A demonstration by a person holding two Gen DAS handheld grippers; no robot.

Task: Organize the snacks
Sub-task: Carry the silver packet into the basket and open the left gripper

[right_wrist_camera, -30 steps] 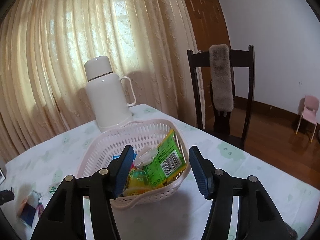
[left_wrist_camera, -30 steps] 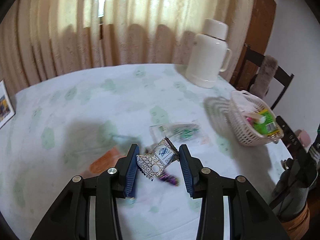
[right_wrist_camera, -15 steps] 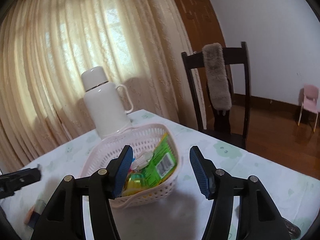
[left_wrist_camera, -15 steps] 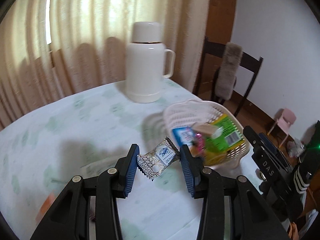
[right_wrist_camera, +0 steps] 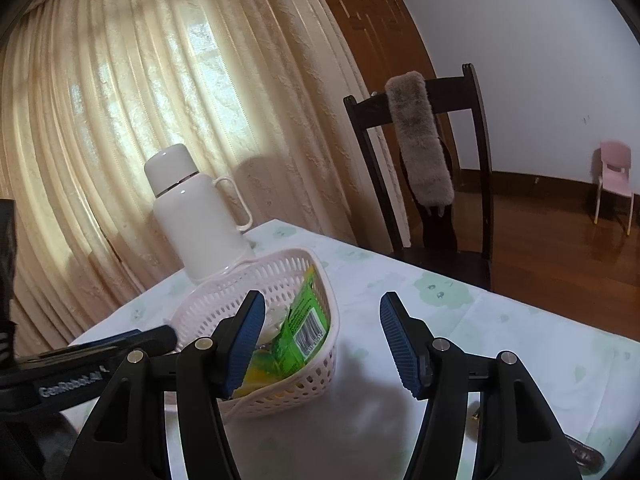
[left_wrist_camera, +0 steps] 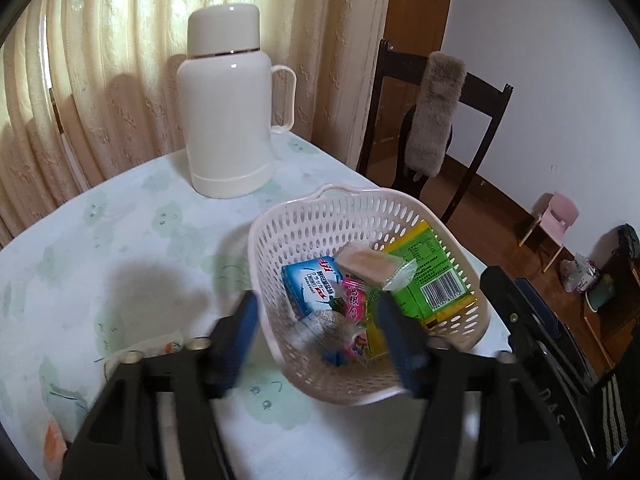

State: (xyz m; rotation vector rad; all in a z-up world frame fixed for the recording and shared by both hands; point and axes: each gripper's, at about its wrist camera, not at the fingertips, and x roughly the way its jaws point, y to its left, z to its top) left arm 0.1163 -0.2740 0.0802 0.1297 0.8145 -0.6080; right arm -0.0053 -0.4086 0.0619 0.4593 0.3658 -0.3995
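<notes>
Left tongs (left_wrist_camera: 318,326) gape over a white basket (left_wrist_camera: 320,216) holding a green packet (left_wrist_camera: 430,276), blue packet (left_wrist_camera: 310,286) and what looks like a blurred wrapper; right tongs (right_wrist_camera: 322,338) also apart.

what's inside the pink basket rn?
The basket holds a green packet, a blue-white cracker pack, a clear-wrapped beige snack lying on top, a pink wrapper and a blurred wrapper. Anything beneath them is covered.
</notes>
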